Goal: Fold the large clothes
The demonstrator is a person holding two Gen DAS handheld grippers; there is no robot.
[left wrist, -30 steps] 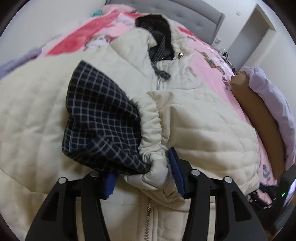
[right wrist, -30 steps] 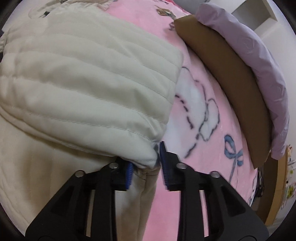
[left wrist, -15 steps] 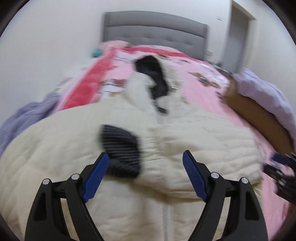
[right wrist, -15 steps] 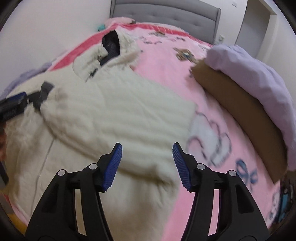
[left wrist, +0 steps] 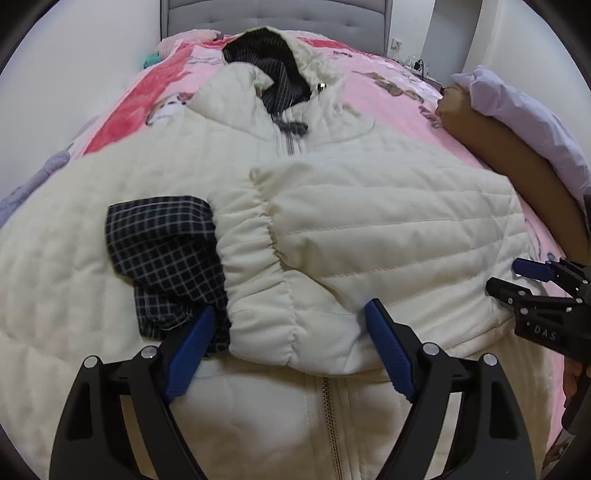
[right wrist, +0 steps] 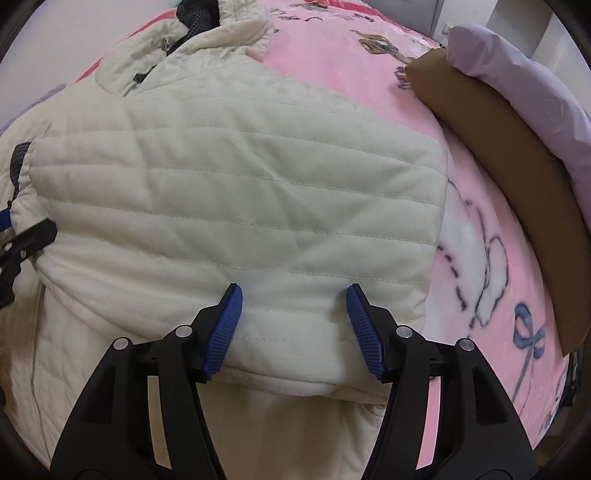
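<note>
A cream quilted jacket [left wrist: 369,192] lies front-up on the bed, zipper toward me. Its right sleeve [right wrist: 236,206] is folded across the chest, its cuff [left wrist: 255,266] showing dark checked lining [left wrist: 162,251]. My left gripper [left wrist: 291,354] is open, its jaws on either side of the cuff, holding nothing. My right gripper [right wrist: 293,328] is open over the folded sleeve's near edge, holding nothing. It also shows at the right of the left wrist view [left wrist: 546,291].
The pink patterned blanket [right wrist: 480,236] covers the bed. A brown pillow [right wrist: 491,140] and a lilac pillow [right wrist: 524,88] lie along the right side. A grey headboard [left wrist: 273,14] stands at the far end. White walls are on both sides.
Both grippers let go of the sleeve and opened, lifted away, then came back down close over the folded sleeve. The sleeve now lies flat across the jacket's chest.
</note>
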